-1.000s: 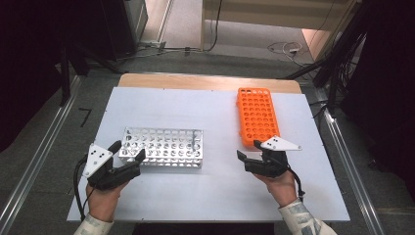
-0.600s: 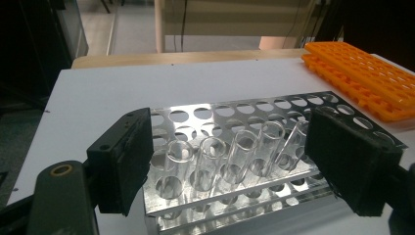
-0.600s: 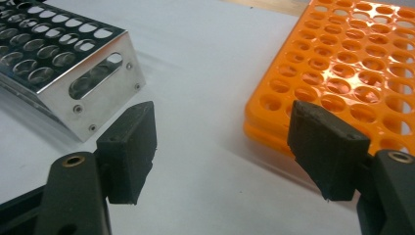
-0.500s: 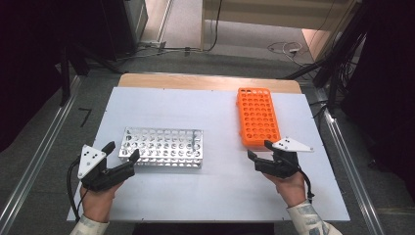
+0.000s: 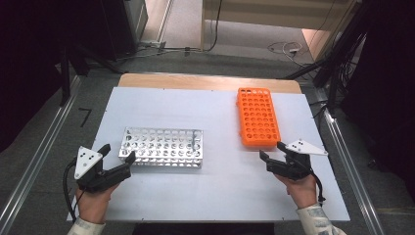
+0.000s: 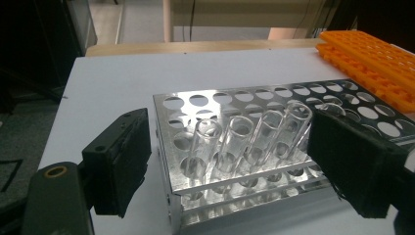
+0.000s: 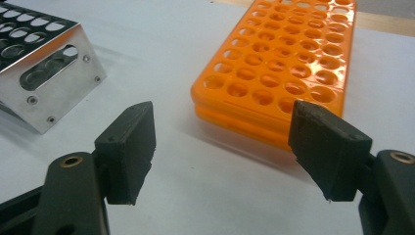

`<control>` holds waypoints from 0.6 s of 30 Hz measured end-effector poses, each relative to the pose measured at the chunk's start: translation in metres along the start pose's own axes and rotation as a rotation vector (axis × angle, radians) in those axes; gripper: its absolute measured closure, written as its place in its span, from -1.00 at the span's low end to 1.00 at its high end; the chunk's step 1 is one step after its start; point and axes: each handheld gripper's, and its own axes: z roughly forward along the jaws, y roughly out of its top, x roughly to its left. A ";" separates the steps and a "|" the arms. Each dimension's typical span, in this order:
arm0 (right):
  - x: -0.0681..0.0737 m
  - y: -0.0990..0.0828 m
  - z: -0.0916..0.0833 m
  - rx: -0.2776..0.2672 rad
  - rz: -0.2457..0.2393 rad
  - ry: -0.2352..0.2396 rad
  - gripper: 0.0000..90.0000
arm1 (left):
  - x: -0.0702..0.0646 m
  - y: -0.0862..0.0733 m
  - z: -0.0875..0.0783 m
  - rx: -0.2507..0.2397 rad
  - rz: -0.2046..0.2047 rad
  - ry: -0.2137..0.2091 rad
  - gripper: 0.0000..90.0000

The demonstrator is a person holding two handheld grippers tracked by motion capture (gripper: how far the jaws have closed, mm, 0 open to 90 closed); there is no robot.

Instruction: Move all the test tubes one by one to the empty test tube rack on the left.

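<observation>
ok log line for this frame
left gripper: open by metal rack | right gripper: open near orange rack | tubes in metal rack

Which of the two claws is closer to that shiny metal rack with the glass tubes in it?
The left claw: it sits at the near left corner of the shiny metal tube rack, jaws open. The right claw is off to the right, just before the orange plastic rack.

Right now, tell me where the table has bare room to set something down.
The widest bare patch of the table lies beyond the metal rack, left of the orange rack. Another runs along the near edge between the left hand-held gripper and the right hand-held gripper. It is tight beside each rack's near end, where the grippers sit.
</observation>
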 end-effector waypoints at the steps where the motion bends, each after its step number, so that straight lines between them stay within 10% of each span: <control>1: -0.002 -0.001 -0.002 -0.001 0.004 -0.005 -0.46 | 0.001 0.000 0.000 0.001 -0.001 0.002 -0.64; 18: -0.031 -0.014 -0.019 0.002 0.048 -0.077 -0.48 | 0.012 -0.007 -0.001 0.030 -0.003 0.042 -0.68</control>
